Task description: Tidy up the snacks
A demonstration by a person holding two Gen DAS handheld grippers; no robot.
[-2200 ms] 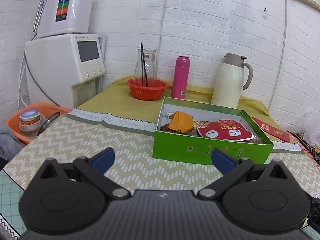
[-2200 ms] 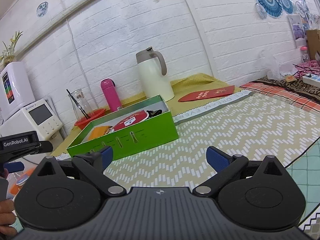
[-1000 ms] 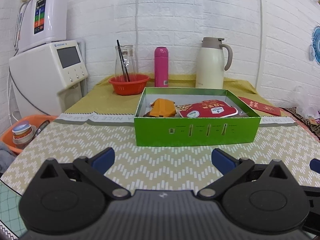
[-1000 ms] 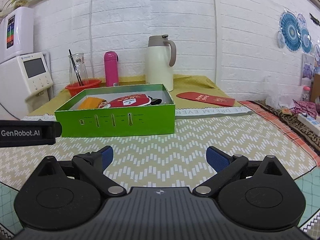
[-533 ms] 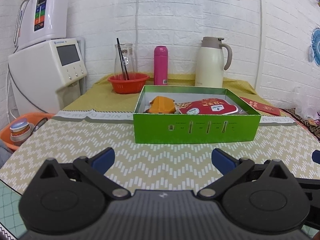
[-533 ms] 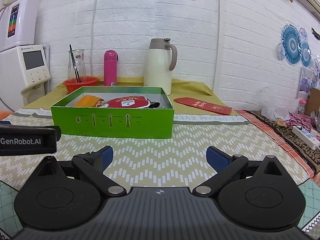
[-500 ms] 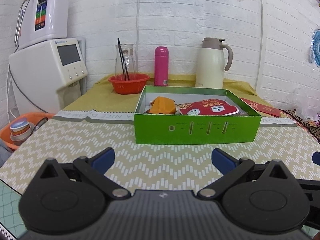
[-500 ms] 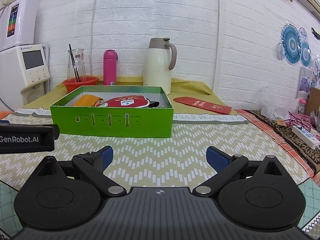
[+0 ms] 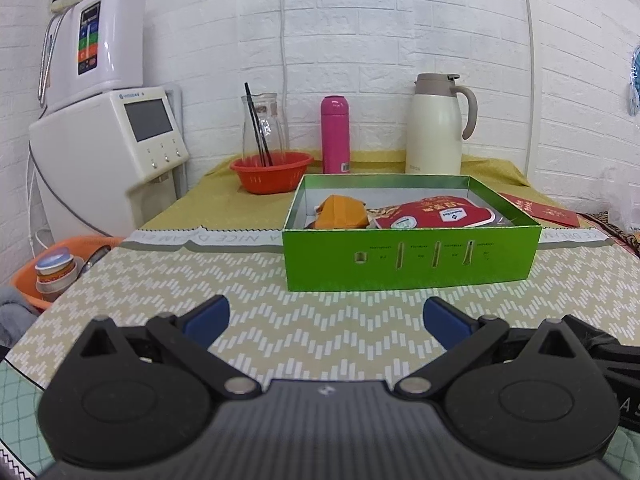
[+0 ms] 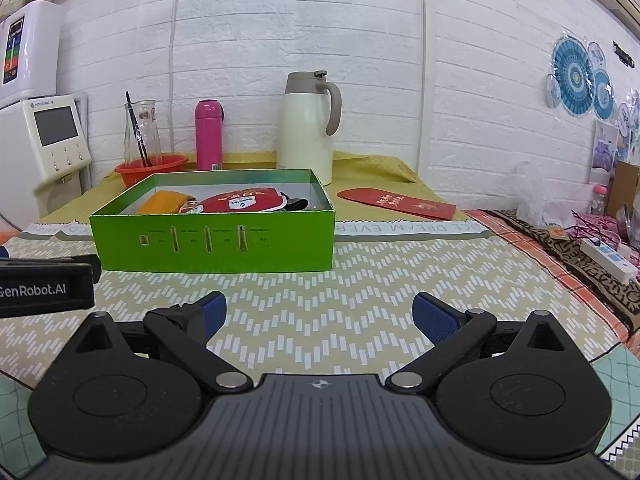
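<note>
An open green box (image 9: 412, 260) stands on the patterned tablecloth ahead of both grippers. It holds an orange snack packet (image 9: 340, 212) at the left and a red snack packet (image 9: 436, 214) at the right. The box also shows in the right wrist view (image 10: 216, 244), with the orange packet (image 10: 162, 202), the red packet (image 10: 240, 200) and a dark item (image 10: 298, 203) inside. My left gripper (image 9: 326, 320) is open and empty, short of the box. My right gripper (image 10: 320, 316) is open and empty, also short of the box. The left gripper's body (image 10: 44, 288) shows at the right wrist view's left edge.
Behind the box stand a cream thermos jug (image 9: 438, 124), a pink bottle (image 9: 335, 134), and a glass carafe in a red bowl (image 9: 272, 170). A white water dispenser (image 9: 108, 160) is at the left, an orange basin (image 9: 52, 268) below it. A red envelope (image 10: 396, 202) and a power strip (image 10: 608, 260) lie at the right.
Both views swung from angled to facing the green box squarely, then came a little closer. Both grippers stayed open and empty.
</note>
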